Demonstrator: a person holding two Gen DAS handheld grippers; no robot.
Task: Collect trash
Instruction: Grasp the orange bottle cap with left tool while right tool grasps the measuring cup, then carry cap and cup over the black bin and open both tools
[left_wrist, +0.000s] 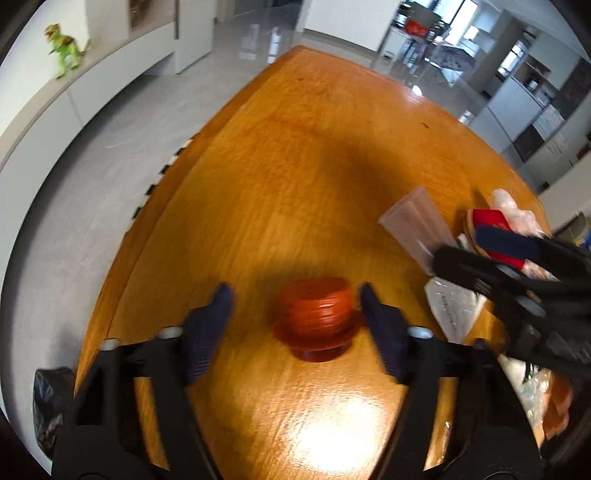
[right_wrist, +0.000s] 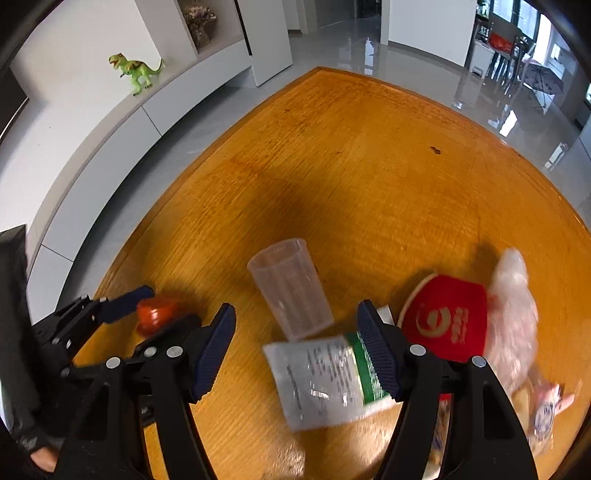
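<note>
On the wooden table (left_wrist: 295, 147) an orange-red ribbed cap (left_wrist: 317, 317) stands between the fingers of my left gripper (left_wrist: 293, 299), with gaps on both sides; the jaws are open. In the right wrist view the same cap (right_wrist: 155, 314) sits between the left gripper's (right_wrist: 168, 308) fingers. My right gripper (right_wrist: 295, 310) is open above a clear plastic cup (right_wrist: 291, 288) lying on its side and a clear printed packet (right_wrist: 321, 380). A red paper cup (right_wrist: 443, 321) and a crumpled clear bag (right_wrist: 513, 295) lie just right of it.
More wrappers (right_wrist: 546, 413) lie at the table's near right edge. A black bag (left_wrist: 48, 406) hangs off the table's left side. A green toy dinosaur (right_wrist: 135, 70) stands on a white ledge across the grey floor. The far table (right_wrist: 369, 166) is bare wood.
</note>
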